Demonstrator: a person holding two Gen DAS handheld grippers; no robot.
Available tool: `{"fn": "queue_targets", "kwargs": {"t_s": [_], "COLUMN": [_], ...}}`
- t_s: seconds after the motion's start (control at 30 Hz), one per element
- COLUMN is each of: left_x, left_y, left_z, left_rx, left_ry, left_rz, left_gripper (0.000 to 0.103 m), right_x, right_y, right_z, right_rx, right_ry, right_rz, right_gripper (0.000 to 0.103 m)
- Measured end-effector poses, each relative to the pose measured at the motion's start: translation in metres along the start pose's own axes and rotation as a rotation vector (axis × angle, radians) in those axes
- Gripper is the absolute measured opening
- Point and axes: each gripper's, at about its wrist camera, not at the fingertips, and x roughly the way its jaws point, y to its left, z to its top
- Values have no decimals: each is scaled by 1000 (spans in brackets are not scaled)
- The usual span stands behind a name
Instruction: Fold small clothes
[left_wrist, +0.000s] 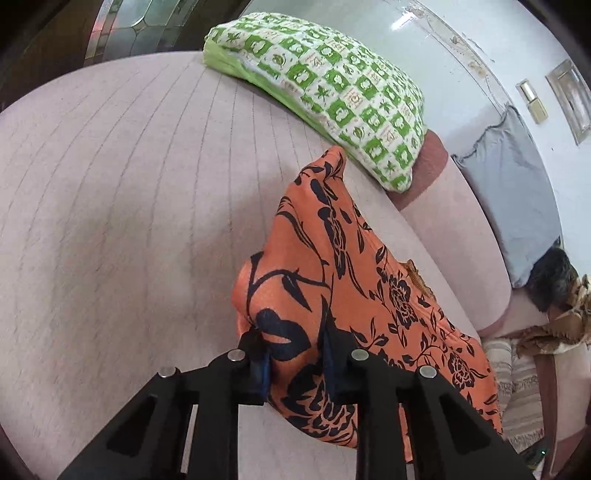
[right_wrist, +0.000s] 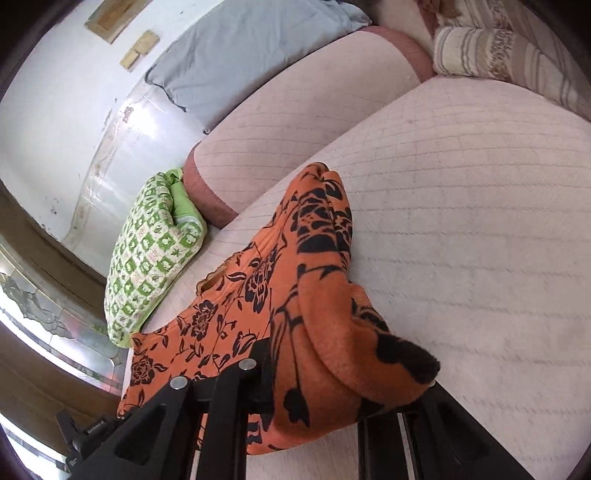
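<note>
Orange floral garment (left_wrist: 354, 266) lies on pink quilted sofa seat (left_wrist: 122, 206), near green patterned pillow (left_wrist: 332, 92). Left gripper (left_wrist: 295, 354) fingers pinch one bunched end. Right gripper (right_wrist: 314, 373) fingers narrow, clamp other end, cloth draped over them.

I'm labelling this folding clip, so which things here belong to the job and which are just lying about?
Part of the job:
orange floral garment
left gripper, shut on it
right gripper, shut on it
pink bed cover it lies on

Just lying about:
green patterned pillow
grey-blue pillow
striped cushion
</note>
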Motion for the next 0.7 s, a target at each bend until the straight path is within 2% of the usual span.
{"fn": "queue_targets", "kwargs": {"t_s": [0.07, 0.17, 0.2, 0.27, 0.33, 0.37, 0.4, 0.47, 0.53, 0.57, 0.7], "left_x": [-16, -27, -24, -13, -11, -11, -11, -10, -8, -7, -8], "left_y": [3, 6, 8, 11, 13, 13, 15, 18, 18, 16, 11], "left_z": [-11, -27, -32, -36, -31, -29, -27, -25, -21, -20, -22], "left_rx": [-12, -12, -7, 21, 5, -5, -13, -31, -27, -12, 32], "left_ry": [33, 68, 76, 109, 112, 116, 118, 104, 84, 78, 61], "left_rz": [-23, 8, 34, 83, 39, 5, -22, -38, -26, -8, 25], "left_gripper": [22, 25, 29, 37, 46, 58, 61, 59, 45, 34, 32], "right_x": [-15, -41, -43, -33, -26, -31, -37, -55, -74, -82, -101], "right_y": [-11, -33, -42, -62, -80, -85, -85, -80, -74, -68, -41], "right_z": [-4, -18, -23, -32, -37, -37, -36, -34, -34, -35, -38], "right_rx": [24, 63, 79, 136, 247, 289, 299, 275, 244, 221, 62], "right_ry": [-1, 24, 50, 167, 247, 247, 233, 194, 159, 140, 54], "right_rz": [-1, -5, -14, -57, -93, -77, -71, -81, -105, -111, -155], "right_gripper": [16, 17, 17, 24, 30, 33, 34, 43, 53, 53, 53]}}
